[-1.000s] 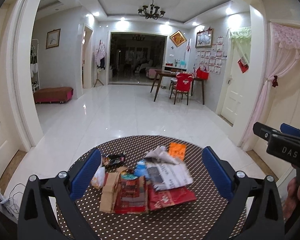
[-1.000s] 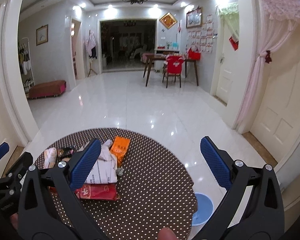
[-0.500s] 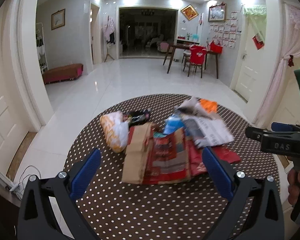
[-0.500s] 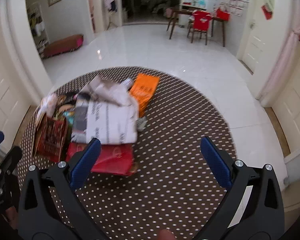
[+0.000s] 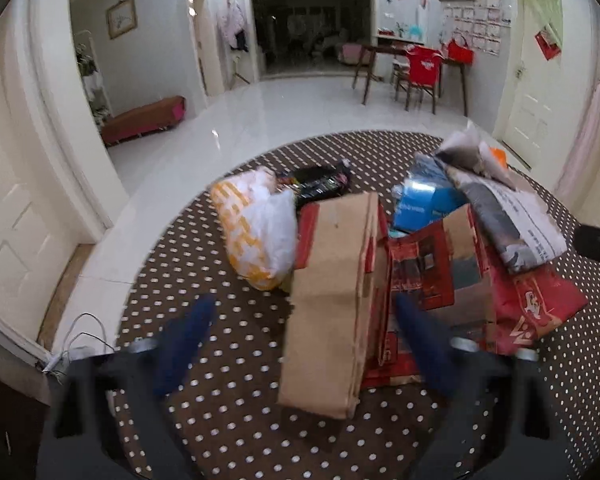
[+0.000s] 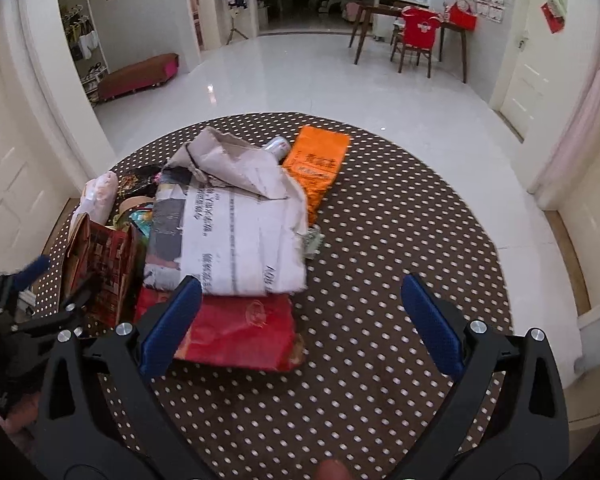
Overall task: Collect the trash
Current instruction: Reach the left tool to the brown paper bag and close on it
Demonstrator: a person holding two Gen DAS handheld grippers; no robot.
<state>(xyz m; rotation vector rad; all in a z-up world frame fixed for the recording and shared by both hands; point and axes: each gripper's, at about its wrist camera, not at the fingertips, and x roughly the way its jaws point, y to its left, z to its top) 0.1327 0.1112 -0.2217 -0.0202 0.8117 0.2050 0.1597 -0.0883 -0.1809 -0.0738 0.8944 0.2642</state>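
On the round dotted table [image 6: 380,264] lies one pile of trash, all on its left half as the right wrist camera shows it. I count one folded newspaper [image 6: 236,232] on top of one red bag [image 6: 240,328], one orange packet [image 6: 316,168] touching the far side of the newspaper, one brown carton [image 5: 332,300], one red printed box [image 5: 424,276] just beside the carton, one blue packet [image 5: 424,200], one white and yellow bag [image 5: 256,228] and one dark wrapper [image 5: 316,180] behind it.

The left gripper [image 5: 304,344] has two blue fingers, blurred, and they are closing; the near end of the carton stands between them, but the pads do not press it. The right gripper [image 6: 300,324] is wide open, above the near corner of the red bag, holding nothing.

Right of the newspaper the table is bare up to its rim. Beyond the rim there is a wide white floor [image 6: 300,76], with one chair [image 6: 416,40] far away.
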